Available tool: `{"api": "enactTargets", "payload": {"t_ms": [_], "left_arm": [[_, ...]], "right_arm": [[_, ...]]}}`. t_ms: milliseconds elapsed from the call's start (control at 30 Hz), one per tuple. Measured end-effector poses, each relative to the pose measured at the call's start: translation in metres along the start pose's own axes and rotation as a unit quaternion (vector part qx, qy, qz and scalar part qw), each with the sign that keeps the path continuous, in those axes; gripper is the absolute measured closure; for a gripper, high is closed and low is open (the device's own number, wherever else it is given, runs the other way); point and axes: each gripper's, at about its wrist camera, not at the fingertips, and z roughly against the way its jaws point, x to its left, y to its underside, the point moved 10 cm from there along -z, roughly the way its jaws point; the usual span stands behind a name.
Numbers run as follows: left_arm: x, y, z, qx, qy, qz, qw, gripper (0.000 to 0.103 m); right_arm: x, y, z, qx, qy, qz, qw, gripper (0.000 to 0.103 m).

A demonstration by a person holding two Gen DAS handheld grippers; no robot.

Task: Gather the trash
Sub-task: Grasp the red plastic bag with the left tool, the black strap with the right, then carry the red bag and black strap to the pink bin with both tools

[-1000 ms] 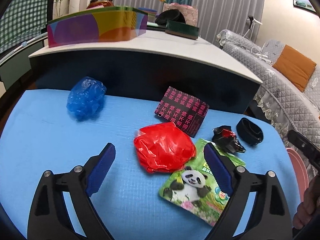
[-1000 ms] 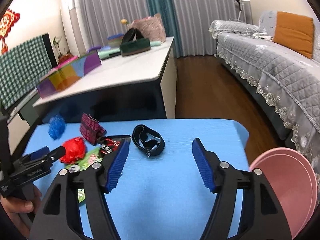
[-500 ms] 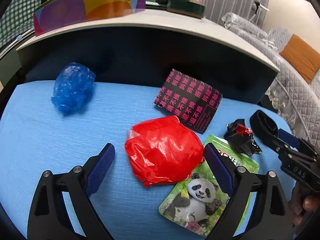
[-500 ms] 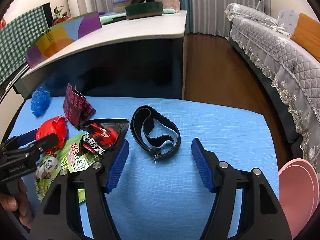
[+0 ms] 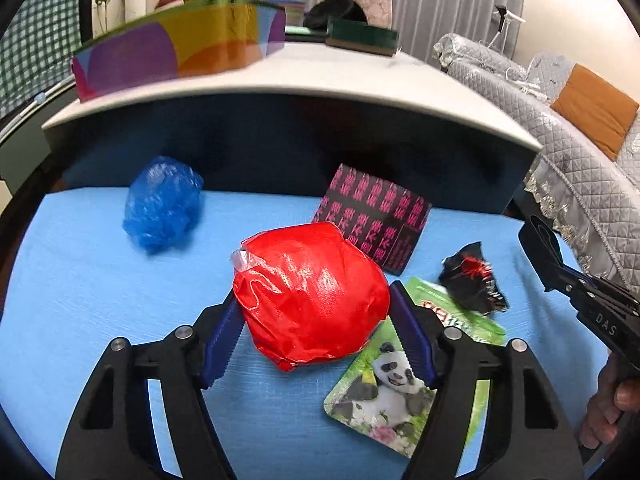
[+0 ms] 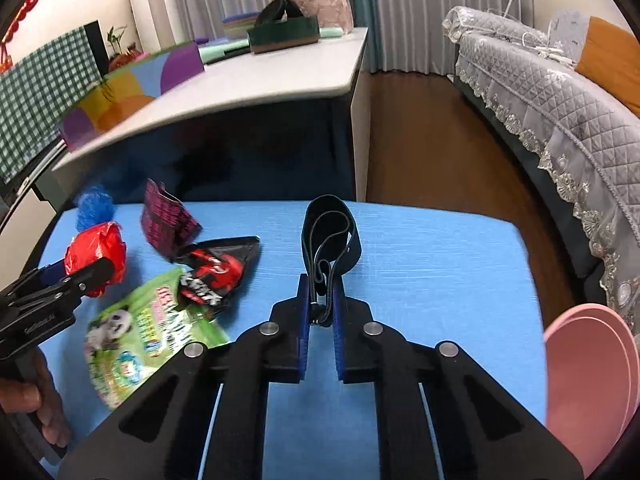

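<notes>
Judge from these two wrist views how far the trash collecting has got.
Done: nothing looks binned yet.
In hand: the left tongs have just closed onto the red bag; the right tongs pinch the black strap.
Left: blue bag, patterned packet, black wrapper, panda pouch.

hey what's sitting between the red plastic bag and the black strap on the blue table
The black and red wrapper lies between the red plastic bag and the black strap, clearest in the right wrist view.

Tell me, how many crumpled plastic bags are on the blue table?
2. The red bag sits mid-table between the left gripper's pads. The blue bag lies at the far left edge. More could hide out of view.
</notes>
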Motion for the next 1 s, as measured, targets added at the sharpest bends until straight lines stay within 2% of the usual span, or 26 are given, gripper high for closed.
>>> {"api": "enactTargets", "payload": {"t_ms": [333, 700, 1000], "left_arm": [[-0.010, -0.005, 0.047, -0.035, 0.013, -0.015, 0.9992, 0.035], [-0.029, -0.014, 0.097, -0.072, 0.036, -0.025, 0.9964, 0.035], [-0.058, -0.004, 0.123, -0.094, 0.054, -0.049, 0.9929, 0.035]], "right_arm": [[0.007, -0.006, 0.067, -0.044, 0.002, 0.001, 0.999, 0.092], [-0.001, -0.002, 0.132, -0.059, 0.014, 0.002, 0.998, 0.092], [-0.025, -0.004, 0.198, -0.099, 0.026, 0.009, 0.995, 0.092]]}}
